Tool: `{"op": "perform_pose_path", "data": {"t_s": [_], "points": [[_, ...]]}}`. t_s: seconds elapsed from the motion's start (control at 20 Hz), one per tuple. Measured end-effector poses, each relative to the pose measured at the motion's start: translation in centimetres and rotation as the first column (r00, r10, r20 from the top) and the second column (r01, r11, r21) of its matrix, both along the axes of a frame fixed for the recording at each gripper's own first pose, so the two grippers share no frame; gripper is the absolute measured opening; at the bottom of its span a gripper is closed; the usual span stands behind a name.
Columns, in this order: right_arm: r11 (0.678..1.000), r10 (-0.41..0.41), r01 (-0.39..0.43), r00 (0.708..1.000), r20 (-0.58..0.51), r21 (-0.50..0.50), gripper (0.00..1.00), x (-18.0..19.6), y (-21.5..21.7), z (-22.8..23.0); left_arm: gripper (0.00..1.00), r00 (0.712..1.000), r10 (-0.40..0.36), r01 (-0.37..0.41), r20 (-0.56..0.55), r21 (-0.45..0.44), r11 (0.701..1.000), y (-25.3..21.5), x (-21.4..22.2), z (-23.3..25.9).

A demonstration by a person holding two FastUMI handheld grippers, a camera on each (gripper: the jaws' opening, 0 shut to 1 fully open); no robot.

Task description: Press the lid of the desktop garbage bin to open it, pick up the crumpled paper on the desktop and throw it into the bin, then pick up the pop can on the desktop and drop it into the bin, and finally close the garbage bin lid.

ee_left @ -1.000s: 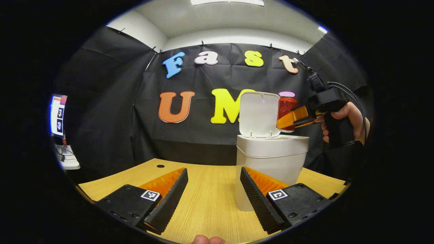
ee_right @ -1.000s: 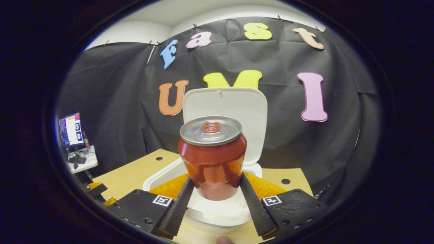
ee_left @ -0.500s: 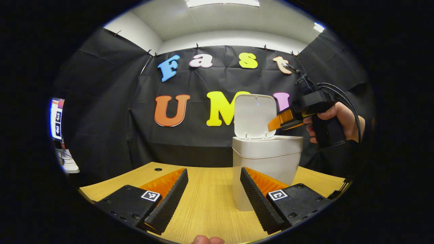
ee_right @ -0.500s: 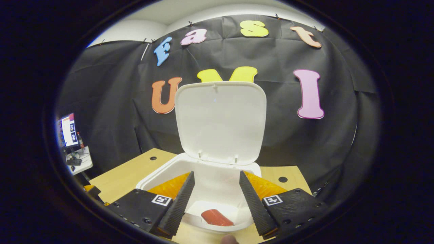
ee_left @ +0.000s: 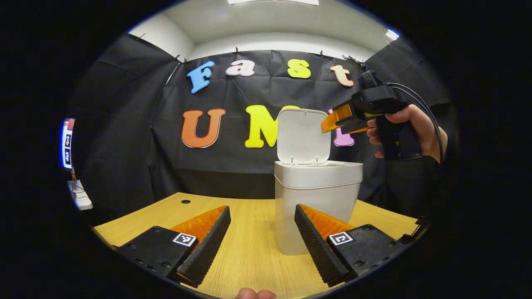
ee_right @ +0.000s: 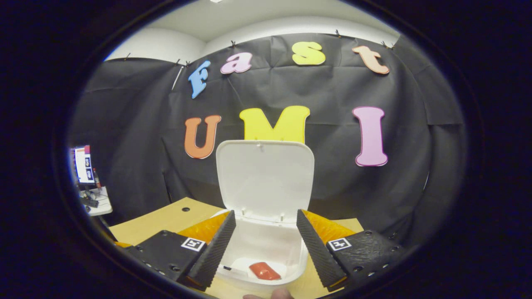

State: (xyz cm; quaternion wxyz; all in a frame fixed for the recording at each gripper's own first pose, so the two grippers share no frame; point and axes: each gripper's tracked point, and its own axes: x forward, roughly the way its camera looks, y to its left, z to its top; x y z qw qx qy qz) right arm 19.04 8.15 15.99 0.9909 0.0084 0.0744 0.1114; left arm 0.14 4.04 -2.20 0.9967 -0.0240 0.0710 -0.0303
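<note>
The white bin (ee_left: pixel 318 207) stands on the wooden desk, its lid (ee_left: pixel 303 136) raised upright. In the right gripper view I look down into the bin (ee_right: pixel 266 245): the red pop can (ee_right: pixel 264 271) lies at the bottom, below the raised lid (ee_right: pixel 264 178). My right gripper (ee_right: pixel 266 245) is open and empty above the bin's mouth. In the left gripper view that right gripper (ee_left: pixel 337 121), held by a hand (ee_left: pixel 409 128), hovers beside the top edge of the lid. My left gripper (ee_left: pixel 262 236) is open and empty, low over the desk in front of the bin.
The wooden desk (ee_left: pixel 249 249) extends left of the bin, with a cable hole (ee_left: pixel 185 202) near its far edge. A side table with a monitor (ee_right: pixel 85 165) stands far left. Black cloth walls close the booth behind.
The right gripper opened and the pop can dropped into the bin. Since then the right gripper has risen higher, up beside the lid's top. The left gripper shifted only slightly.
</note>
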Motion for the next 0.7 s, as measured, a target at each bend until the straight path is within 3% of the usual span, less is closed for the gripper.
{"op": "perform_pose_path", "data": {"t_s": [0.35, 0.5, 0.55, 0.7], "points": [[1.0, -0.011, 0.013, 0.996, 0.092, -0.018, 0.91, 2.4, 1.3, 5.8, 1.0, 0.999, 0.038, -0.038, 0.029, -0.001, 0.999, 1.3, -0.2, 1.0], [1.0, -0.023, 0.026, 0.992, 0.126, -0.018, 0.97, 4.5, 1.9, 8.3, 1.0, 0.998, 0.047, -0.047, 0.029, -0.011, 0.999, 1.9, -0.3, 1.2], [1.0, -0.023, 0.025, 0.991, 0.129, -0.018, 0.94, 5.1, 2.0, 9.1, 1.0, 0.998, 0.052, -0.052, 0.033, -0.009, 0.999, 2.2, -0.3, 1.4], [0.999, -0.024, 0.02, 0.993, 0.112, 0.036, 0.97, 7.7, 2.4, 11.6, 1.0, 0.997, 0.065, -0.066, 0.039, 0.013, 0.998, 3.0, -0.5, 1.5]]}}
